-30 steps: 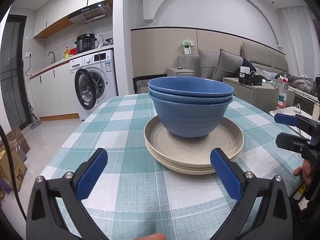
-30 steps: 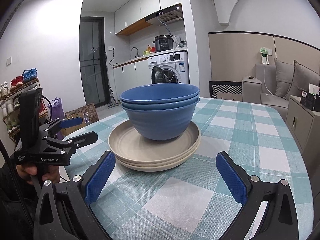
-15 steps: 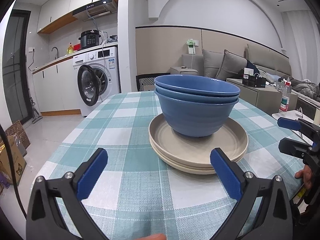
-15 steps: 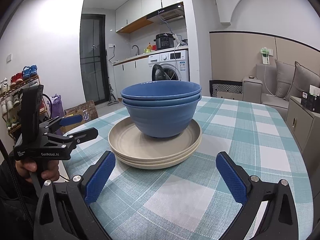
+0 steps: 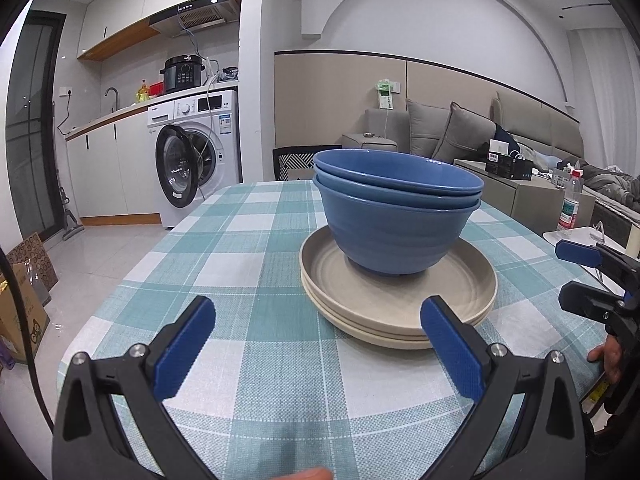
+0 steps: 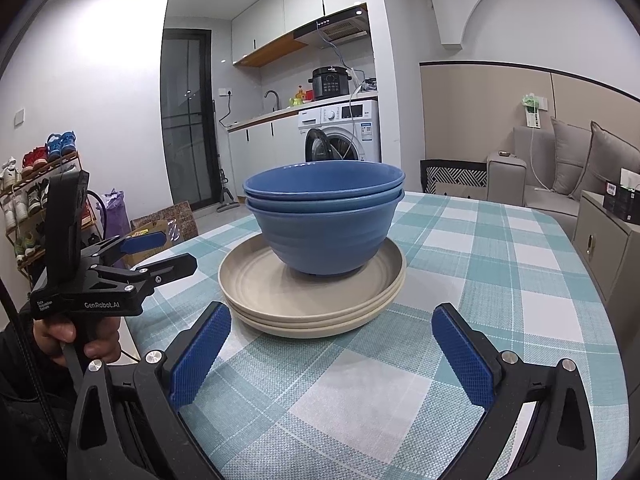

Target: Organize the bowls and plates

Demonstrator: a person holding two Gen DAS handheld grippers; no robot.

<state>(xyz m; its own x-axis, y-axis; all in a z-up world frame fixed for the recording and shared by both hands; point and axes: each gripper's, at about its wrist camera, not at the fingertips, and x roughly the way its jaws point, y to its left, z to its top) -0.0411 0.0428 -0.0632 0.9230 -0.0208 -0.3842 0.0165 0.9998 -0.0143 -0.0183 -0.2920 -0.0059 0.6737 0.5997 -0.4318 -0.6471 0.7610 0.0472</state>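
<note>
Bowls (image 5: 396, 216), three deep blue ones nested, sit on what looks like three stacked beige plates (image 5: 400, 304) mid-table on a teal checked cloth (image 5: 240, 240). Left gripper (image 5: 316, 344) and right gripper (image 6: 332, 352) hover nearby, jaws spread wide, empty.

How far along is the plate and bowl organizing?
Looks done: the blue bowls sit nested on the stacked beige plates, one pile on the checked tablecloth. In hand: nothing; the left tongs and right tongs are both open, short of the pile. Left: no other dishes in view, so perhaps only moving the pile.
</note>
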